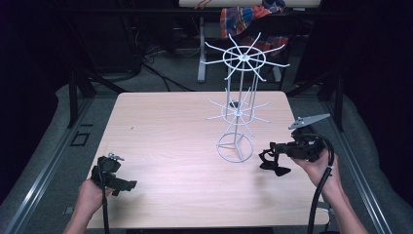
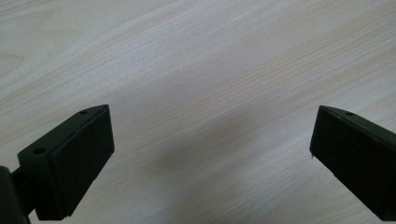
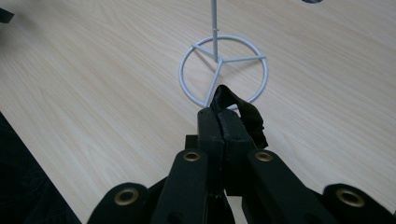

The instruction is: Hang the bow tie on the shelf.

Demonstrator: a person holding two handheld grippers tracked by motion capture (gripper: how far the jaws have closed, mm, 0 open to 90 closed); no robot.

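A white wire rack [image 1: 240, 105] stands on the right half of the table, with two tiers of radiating hooks and a round base ring [image 3: 223, 70]. My right gripper [image 1: 267, 155] is held just right of that base, pointing at it. Its jaws are shut on a black strap [image 3: 239, 111], which sticks out past the tips and hangs below them as a dark loop [image 1: 276, 169]. At the table's near left corner, my left gripper [image 1: 127, 185] lies low over the wood. Its two pads [image 2: 86, 158] stand wide apart with only bare wood between them.
The light wooden table [image 1: 170, 136] has dark floor and metal rails on both sides. Behind it, a checked cloth [image 1: 246, 17] hangs over a frame. A small dark spot [image 1: 234, 104] sits on the table behind the rack's pole.
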